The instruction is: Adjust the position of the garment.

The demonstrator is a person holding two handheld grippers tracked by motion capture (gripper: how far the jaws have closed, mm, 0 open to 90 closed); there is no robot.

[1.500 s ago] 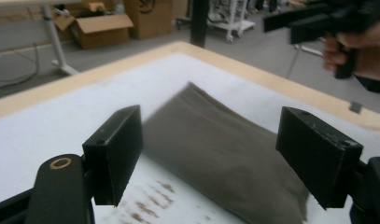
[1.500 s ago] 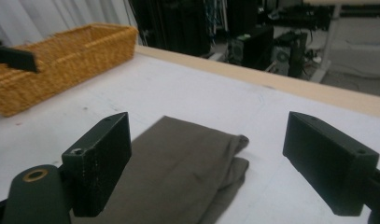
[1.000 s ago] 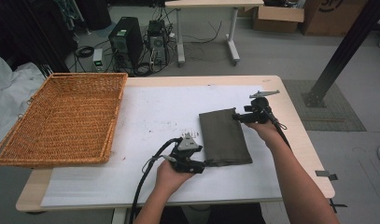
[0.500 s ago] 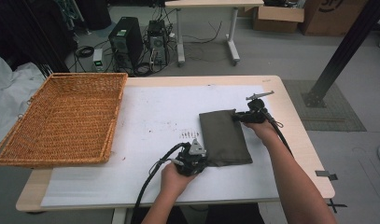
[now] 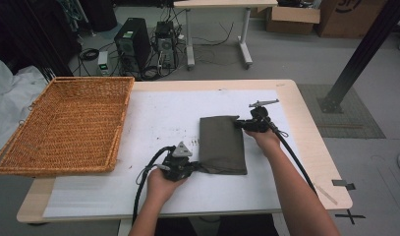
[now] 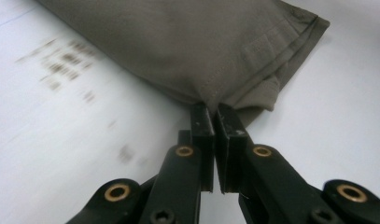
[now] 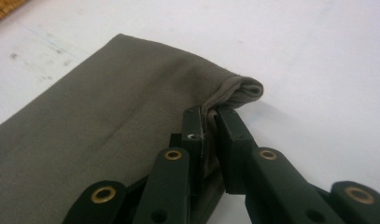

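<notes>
Cloth [image 5: 222, 144], an olive-grey folded piece, is lying flat on the white sheet [image 5: 153, 123] that is covering the table [image 5: 305, 147], right of the middle and well apart from the wicker basket [image 5: 65, 125]. At the near left corner, the left gripper [image 6: 211, 114] is pinching the hem: its jaws have just been closing and are now standing together on a small tuck of fabric, the stitched edge bunching up just beyond the pads. At the far right corner, the right gripper [image 7: 208, 114] is doing the same, its jaws having just been closing too, with a rolled lip of cloth puffing out past the tips.

Outward from those two grips, the rest of the piece is resting slack on the sheet, creased along a fold line. It is looking light, soft and limp, probably a knit that is going to sag and stretch between the two held corners rather than keep its shape. Nothing about it is seeming fragile or slippery; the risk lies in a thin pinch sliding off the hem, or in catching only the top layer. Seamed corners, diagonally opposite as now, are appearing to be the soundest places to hold.
</notes>
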